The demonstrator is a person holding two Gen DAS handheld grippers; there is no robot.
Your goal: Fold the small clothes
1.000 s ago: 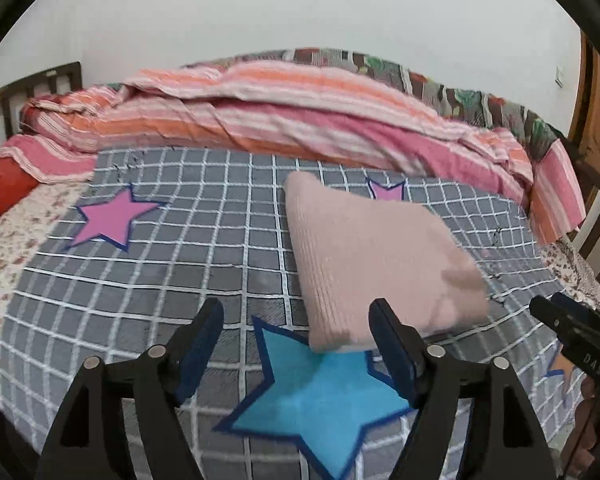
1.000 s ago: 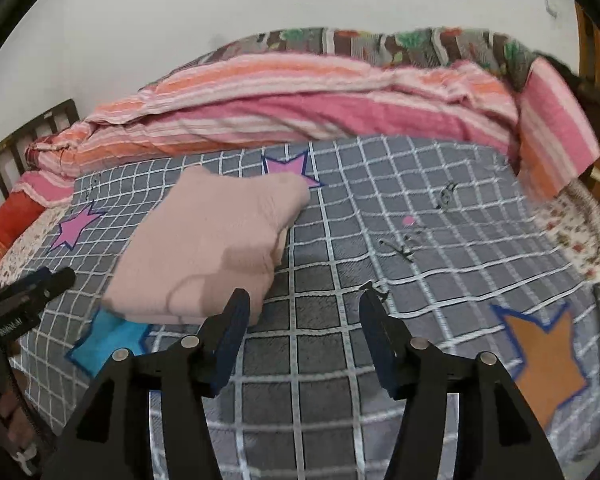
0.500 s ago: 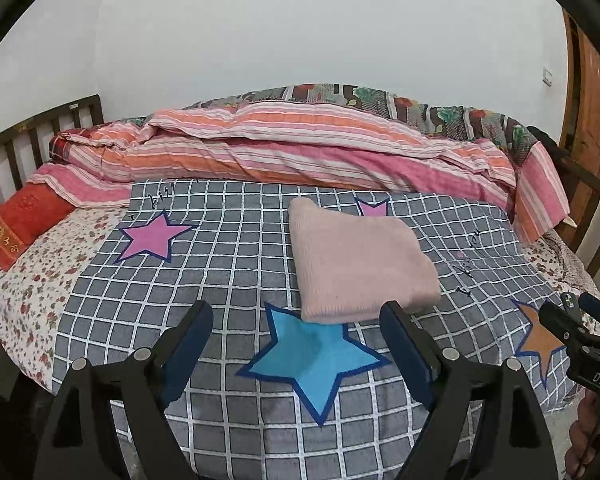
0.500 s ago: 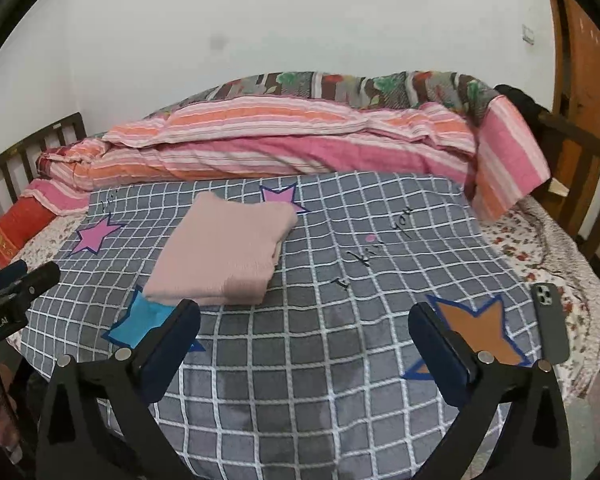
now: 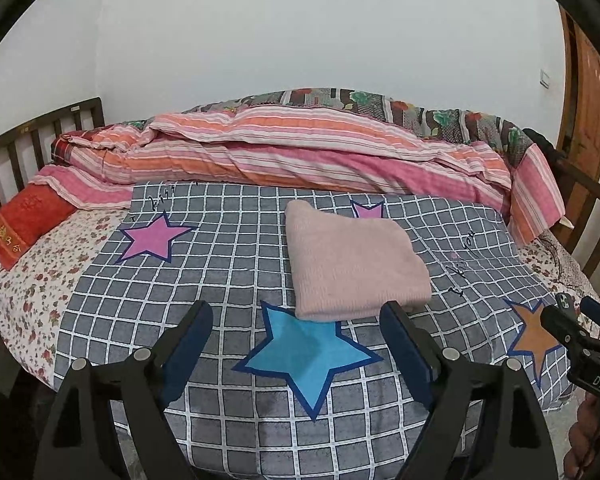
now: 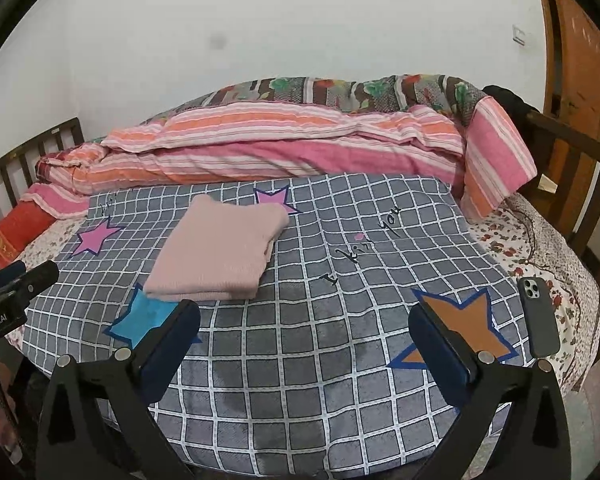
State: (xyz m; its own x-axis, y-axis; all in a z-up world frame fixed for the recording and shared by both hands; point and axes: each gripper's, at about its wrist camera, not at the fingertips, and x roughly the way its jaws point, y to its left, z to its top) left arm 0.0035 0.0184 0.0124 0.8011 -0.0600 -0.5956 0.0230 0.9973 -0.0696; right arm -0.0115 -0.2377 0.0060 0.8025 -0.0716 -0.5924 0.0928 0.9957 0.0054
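Fingers of both grippers stand spread wide and hold nothing: the left gripper [image 5: 296,332] frames the near edge of the sweater [image 5: 354,264] and a blue star [image 5: 308,350] on the blanket [image 5: 204,276] without touching either, while the right gripper [image 6: 304,334] hangs over bare checked blanket, the sweater [image 6: 220,256] lying up and to its left. That pink sweater lies folded into a compact rectangle near the middle of the blanket, on the bed, its near corner overlapping the blue star; a striped quilt [image 5: 300,152] is bunched along the far side and a phone [image 6: 538,322] rests at the right edge.

Judged risks from here — the fold looks complete, so most trouble would come from further contact. A finger dragged across the top layer could peel it back or skew the stack. Pulling the blanket, which wrinkles readily, would shift the sweater with it. A sweep of the right gripper toward the bed's edge could knock the phone, which lies close to the drop, onto the floor.
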